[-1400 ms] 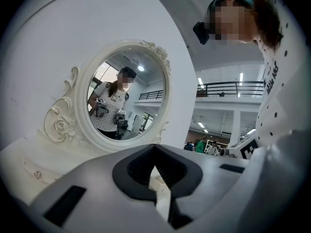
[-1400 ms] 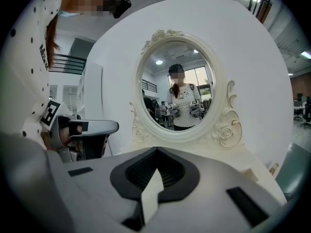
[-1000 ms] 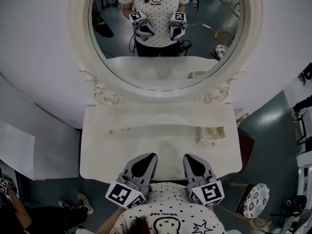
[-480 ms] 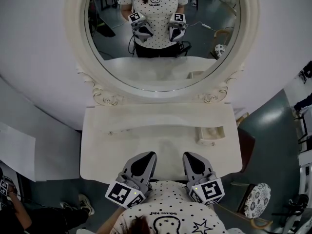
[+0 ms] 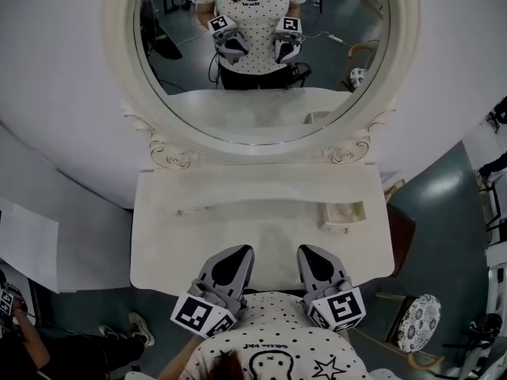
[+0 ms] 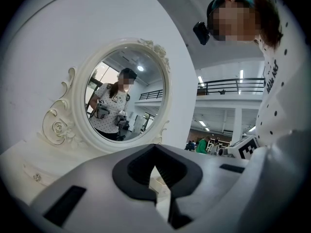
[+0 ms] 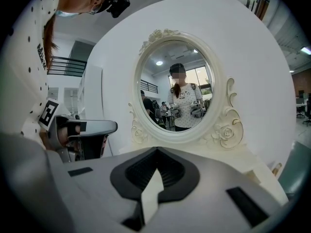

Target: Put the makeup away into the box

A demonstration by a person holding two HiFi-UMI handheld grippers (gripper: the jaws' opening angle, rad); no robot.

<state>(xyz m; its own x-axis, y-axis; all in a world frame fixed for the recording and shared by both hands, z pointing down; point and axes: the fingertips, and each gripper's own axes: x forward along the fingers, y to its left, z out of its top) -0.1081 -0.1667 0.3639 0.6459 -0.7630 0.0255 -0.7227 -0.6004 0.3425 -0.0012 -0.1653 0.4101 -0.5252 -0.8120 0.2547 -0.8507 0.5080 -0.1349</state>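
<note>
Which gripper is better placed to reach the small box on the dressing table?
Right, probably. The box sits at the right end of the table, ahead of the right gripper; the left gripper would have to cross over. Both are shut and empty at the near edge.

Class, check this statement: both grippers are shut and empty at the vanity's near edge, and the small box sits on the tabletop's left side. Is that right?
Not quite: the head view shows the box on the right side of the tabletop, not the left. The rest holds.
</note>
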